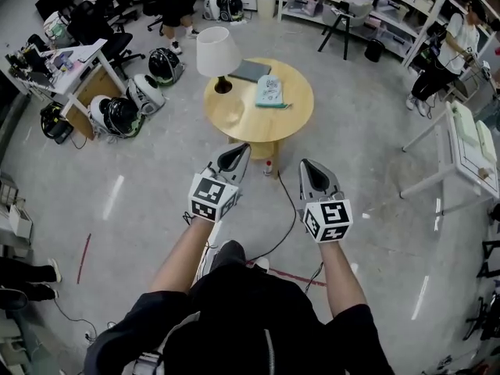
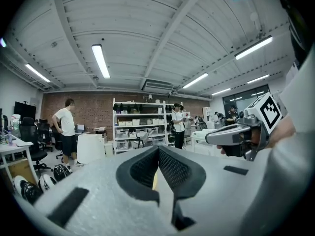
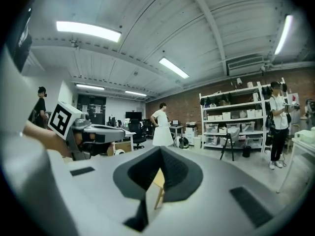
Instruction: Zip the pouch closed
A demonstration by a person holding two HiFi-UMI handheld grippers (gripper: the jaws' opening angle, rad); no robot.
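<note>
Plainly both are clenched on nothing: the left tongs (image 1: 242, 151) and the right tongs (image 1: 306, 166) are held side by side above the floor (image 1: 148, 201), short of the round desk (image 1: 234, 119), jaws pressed together. The teal pouch (image 1: 269, 92) lies flat on the desk's far right part, beside a dark flat pad (image 1: 250, 70) and near a white-shaded lamp (image 1: 217, 53), well apart from both tongs.

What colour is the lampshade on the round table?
The lampshade is white; the head view shows it best.
</note>
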